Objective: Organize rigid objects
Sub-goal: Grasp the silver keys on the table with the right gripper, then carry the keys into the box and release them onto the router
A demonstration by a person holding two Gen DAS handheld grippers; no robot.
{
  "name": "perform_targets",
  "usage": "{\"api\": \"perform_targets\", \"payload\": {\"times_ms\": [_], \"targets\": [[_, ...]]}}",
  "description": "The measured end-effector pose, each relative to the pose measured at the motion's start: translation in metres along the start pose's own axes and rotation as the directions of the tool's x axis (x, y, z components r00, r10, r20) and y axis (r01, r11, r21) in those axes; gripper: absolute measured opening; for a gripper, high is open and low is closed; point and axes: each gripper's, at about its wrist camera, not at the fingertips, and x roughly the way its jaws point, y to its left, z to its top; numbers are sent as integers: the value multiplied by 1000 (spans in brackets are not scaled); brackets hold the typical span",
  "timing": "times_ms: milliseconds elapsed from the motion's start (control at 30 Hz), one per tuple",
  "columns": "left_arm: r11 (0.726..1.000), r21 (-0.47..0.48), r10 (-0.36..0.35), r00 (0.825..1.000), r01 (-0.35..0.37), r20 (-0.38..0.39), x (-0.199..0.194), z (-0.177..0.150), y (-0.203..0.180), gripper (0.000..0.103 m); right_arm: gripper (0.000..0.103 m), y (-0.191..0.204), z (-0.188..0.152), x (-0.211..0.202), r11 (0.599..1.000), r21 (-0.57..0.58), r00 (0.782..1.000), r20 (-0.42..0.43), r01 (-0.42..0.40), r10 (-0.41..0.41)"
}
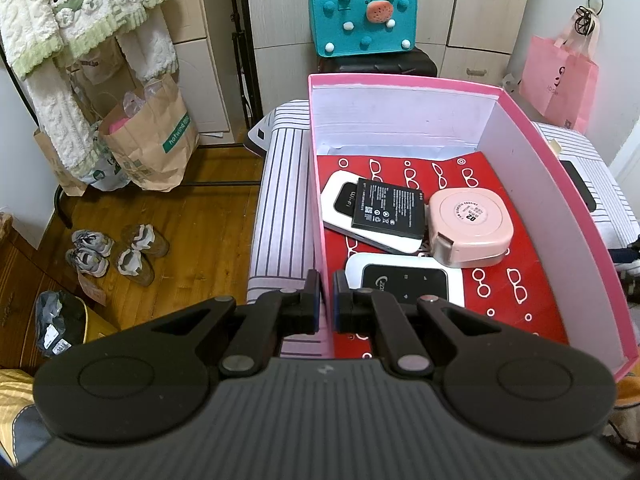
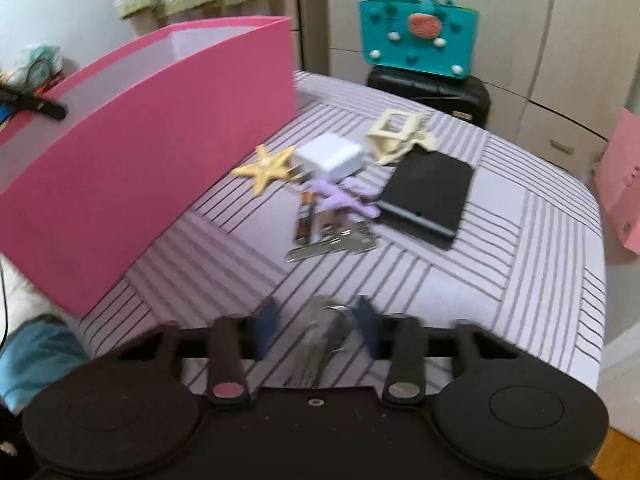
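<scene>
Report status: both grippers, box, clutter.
Left gripper shut on pink box wall. Right gripper open over keys. Starfish, charger still out.

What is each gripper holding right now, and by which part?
The left gripper is clamped on the pink box by its left wall rim. The right gripper is open around a blurred metal object; no grip shows.

We see our left gripper: black linkage arms, silver pivot pins, blue-edged pads, two round discs on a ribbed grey body with a small mark. Our right gripper is alike, blurred, with dark blue fingers and a centre screw.
</scene>
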Motion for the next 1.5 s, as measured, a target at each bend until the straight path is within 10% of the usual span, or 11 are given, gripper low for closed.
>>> {"api": "perform_targets", "payload": {"times_ms": [400,533,667,1500], "targets": [[1000,4,-9,1000,9,2,2,0,-2,5,50,-1,-8,-7,999,28,998,-51,36,-34],[1000,6,-8,1000,8,1,2,0,-2,5,14,3,-11,-11,1000,14,999,-42,26,-26],[1000,11,-10,1000,10,-13,3,1,0,5,5,3,-3,-19,998,-33,998,-17,56,-56],[979,198,-13,990,41,-141,7,20,-8,7,5,44,116,-91,985,-139,975,183,-98,123]]}}
